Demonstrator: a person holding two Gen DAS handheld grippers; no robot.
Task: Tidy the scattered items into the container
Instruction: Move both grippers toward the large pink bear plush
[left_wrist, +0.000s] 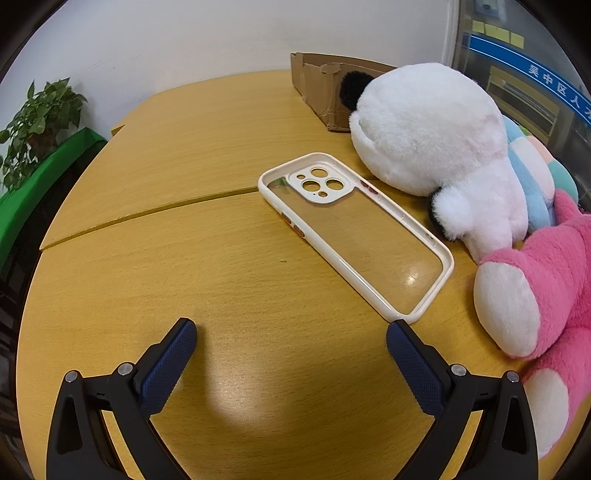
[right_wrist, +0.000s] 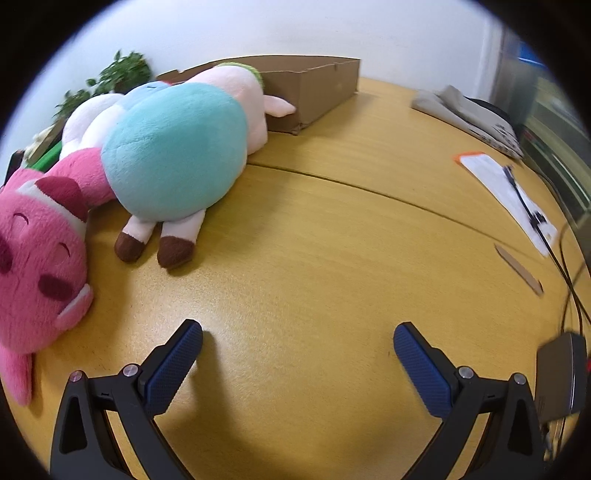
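Observation:
A white-rimmed clear phone case (left_wrist: 354, 232) lies flat on the wooden table (left_wrist: 221, 295), just ahead of my open left gripper (left_wrist: 291, 332), whose right finger (left_wrist: 410, 354) nearly touches the case's near corner. A white plush (left_wrist: 432, 147) with a black ear lies beyond the case, and a pink plush (left_wrist: 535, 295) is at the right. A cardboard box (left_wrist: 321, 92) stands at the back. In the right wrist view my right gripper (right_wrist: 297, 334) is open over bare table. The pink plush (right_wrist: 37, 258) and a pastel blue plush (right_wrist: 173, 155) lie to its left, the cardboard box (right_wrist: 314, 88) behind them.
A potted plant (left_wrist: 40, 118) and a green surface (left_wrist: 44, 173) sit off the table's left edge. On the right side lie a white paper with an orange edge (right_wrist: 506, 192), a wooden stick (right_wrist: 519, 269), cables (right_wrist: 569, 273), a grey device (right_wrist: 561, 376) and folded grey cloth (right_wrist: 465, 110).

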